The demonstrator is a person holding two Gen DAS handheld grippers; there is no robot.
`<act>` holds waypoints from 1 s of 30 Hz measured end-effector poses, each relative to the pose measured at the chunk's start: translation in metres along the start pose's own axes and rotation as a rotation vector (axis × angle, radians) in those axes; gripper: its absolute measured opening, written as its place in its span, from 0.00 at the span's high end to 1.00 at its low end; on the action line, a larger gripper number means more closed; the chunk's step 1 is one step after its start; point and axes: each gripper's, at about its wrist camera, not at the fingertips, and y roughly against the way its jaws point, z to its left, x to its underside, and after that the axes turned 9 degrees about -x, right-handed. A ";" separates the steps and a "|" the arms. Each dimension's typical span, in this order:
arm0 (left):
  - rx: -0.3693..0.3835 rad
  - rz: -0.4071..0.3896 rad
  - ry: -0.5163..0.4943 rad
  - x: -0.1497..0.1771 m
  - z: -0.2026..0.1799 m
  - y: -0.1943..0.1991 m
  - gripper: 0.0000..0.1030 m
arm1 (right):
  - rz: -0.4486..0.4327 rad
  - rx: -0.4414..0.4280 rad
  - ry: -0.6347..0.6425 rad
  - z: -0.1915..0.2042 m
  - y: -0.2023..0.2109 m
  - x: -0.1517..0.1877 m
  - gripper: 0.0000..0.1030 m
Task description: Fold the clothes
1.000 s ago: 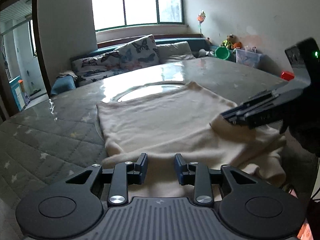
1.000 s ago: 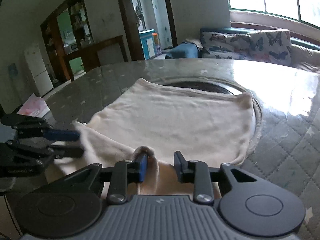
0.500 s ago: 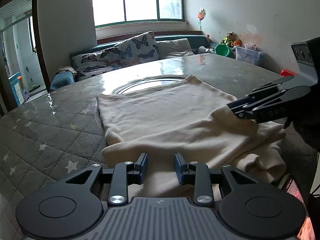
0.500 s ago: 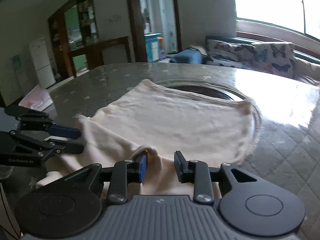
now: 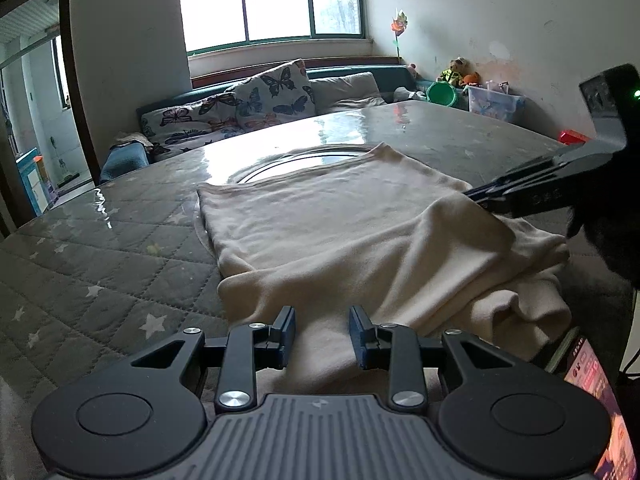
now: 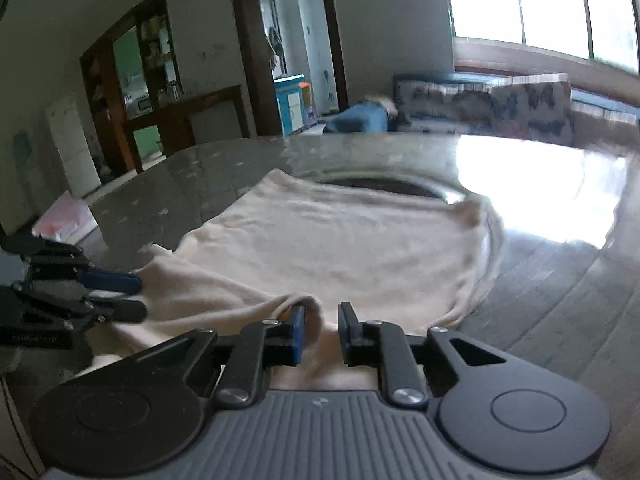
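The cream garment [image 5: 344,232] lies spread on the counter [image 5: 100,264], its far hem at the rim of a round glass inset [image 5: 296,160] and its near edge doubled back into a thick fold that runs left to right just ahead of both grippers. That fold is the relation the next move turns on: its long axis lies across the view, with one gripper at each end.

The left gripper [image 5: 322,334] sits over the near left part of the fold; cloth lies between its parted fingers, but whether the pads actually press it I cannot tell. The right gripper [image 6: 320,330] is at the near right corner. Its jaws have just been closing, and a bunched ridge of fabric stands between them, against the left pad; a gap shows on the other side, so the pinch does not look complete. From the left wrist view its fingers appear nearly together at the raised corner. Both hands seem equally close to the fold, so carrying it to the far hem would be a two-handed move, I judge.

The counter wears a grey quilted cover with pale stars. Beyond it stand a sofa with butterfly cushions [image 5: 276,92], a bright window [image 5: 272,0], a green bucket [image 5: 441,96] and toys at the far right, and a doorway [image 6: 296,48] toward the far left.
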 end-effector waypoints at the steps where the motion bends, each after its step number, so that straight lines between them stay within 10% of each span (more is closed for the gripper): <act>1: -0.002 -0.003 -0.001 -0.001 0.001 0.002 0.68 | -0.004 0.022 0.018 0.001 0.005 -0.001 0.83; 30: 0.003 -0.010 0.010 0.001 -0.004 0.000 0.65 | 0.032 -0.036 0.188 0.045 -0.006 0.017 0.64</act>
